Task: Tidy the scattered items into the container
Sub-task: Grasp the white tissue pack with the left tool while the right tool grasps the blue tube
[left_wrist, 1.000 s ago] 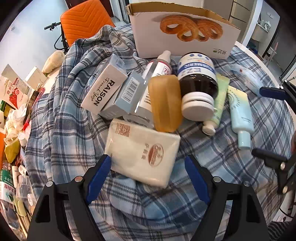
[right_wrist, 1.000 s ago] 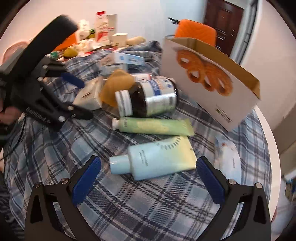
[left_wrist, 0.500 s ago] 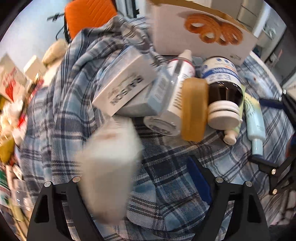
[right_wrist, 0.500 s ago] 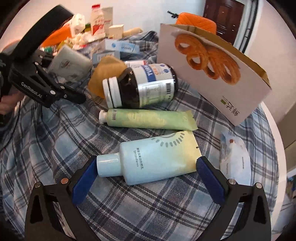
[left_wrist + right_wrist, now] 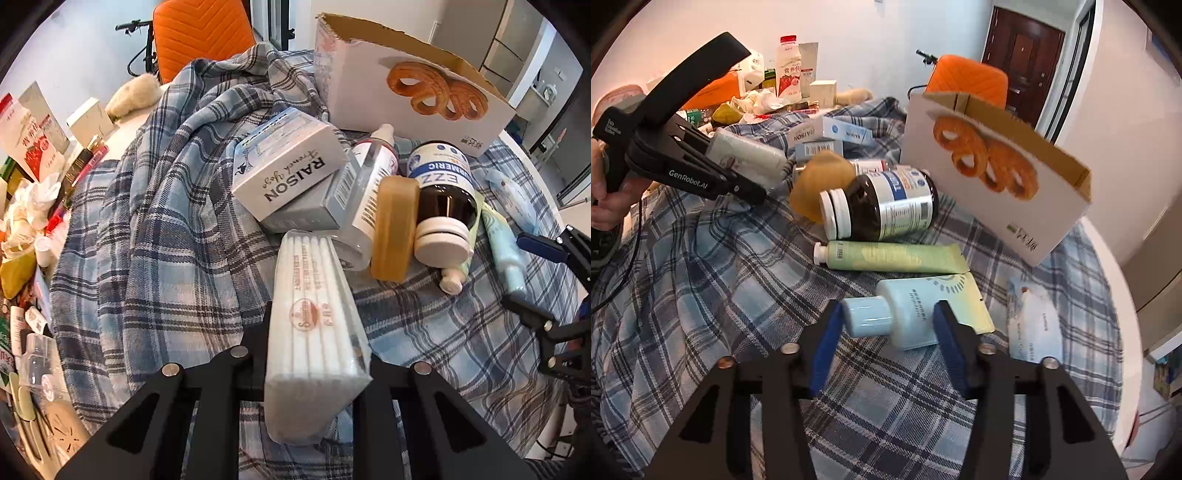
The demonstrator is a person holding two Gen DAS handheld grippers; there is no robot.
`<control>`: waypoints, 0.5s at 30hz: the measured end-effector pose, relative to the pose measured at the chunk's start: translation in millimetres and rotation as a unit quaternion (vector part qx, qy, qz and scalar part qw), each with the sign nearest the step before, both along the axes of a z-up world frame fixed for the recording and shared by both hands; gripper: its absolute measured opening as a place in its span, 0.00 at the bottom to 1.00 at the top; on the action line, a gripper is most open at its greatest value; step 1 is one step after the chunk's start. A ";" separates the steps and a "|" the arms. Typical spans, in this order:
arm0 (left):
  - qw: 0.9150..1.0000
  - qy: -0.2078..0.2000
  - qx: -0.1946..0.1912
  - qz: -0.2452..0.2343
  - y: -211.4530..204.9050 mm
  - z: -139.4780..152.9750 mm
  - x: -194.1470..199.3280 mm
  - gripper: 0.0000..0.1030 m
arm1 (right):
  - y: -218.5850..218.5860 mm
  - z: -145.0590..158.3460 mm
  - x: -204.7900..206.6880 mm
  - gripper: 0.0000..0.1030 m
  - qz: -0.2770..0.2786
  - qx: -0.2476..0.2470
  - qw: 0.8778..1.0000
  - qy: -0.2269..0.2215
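On a table draped in a blue plaid cloth [image 5: 155, 236], the left gripper [image 5: 317, 332] is clamping a white tissue pack [image 5: 317, 325] edge-up, lifted clear of the cloth. The right gripper [image 5: 886, 328] has just been closing, and its blue pads [image 5: 827, 350] are bracketing the cap end of a pale blue tube [image 5: 916, 314] lying flat; whether they are touching it is unclear. A green tube [image 5: 890, 256], a dark supplement bottle [image 5: 882, 210] and a RAISON box [image 5: 291, 173] are lying near the open cardboard box [image 5: 997, 177].
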State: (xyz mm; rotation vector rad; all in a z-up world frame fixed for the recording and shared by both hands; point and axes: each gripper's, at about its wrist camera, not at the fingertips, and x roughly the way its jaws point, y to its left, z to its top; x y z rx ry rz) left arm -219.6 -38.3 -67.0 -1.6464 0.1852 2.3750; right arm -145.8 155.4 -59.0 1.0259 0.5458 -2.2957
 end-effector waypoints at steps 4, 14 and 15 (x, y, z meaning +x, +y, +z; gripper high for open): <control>1.000 -0.003 0.014 -0.005 4.0 4.8 9.4 0.19 | -1.0 6.0 2.2 0.41 -0.010 -0.010 1.000 -0.002; 0.998 0.023 0.039 -0.044 28.7 33.6 33.4 0.17 | 21.8 40.6 0.2 0.21 -0.042 -0.121 0.991 -0.031; 0.998 0.027 0.039 -0.048 31.8 36.9 35.3 0.17 | 24.1 44.8 1.5 0.20 -0.044 -0.125 0.991 -0.027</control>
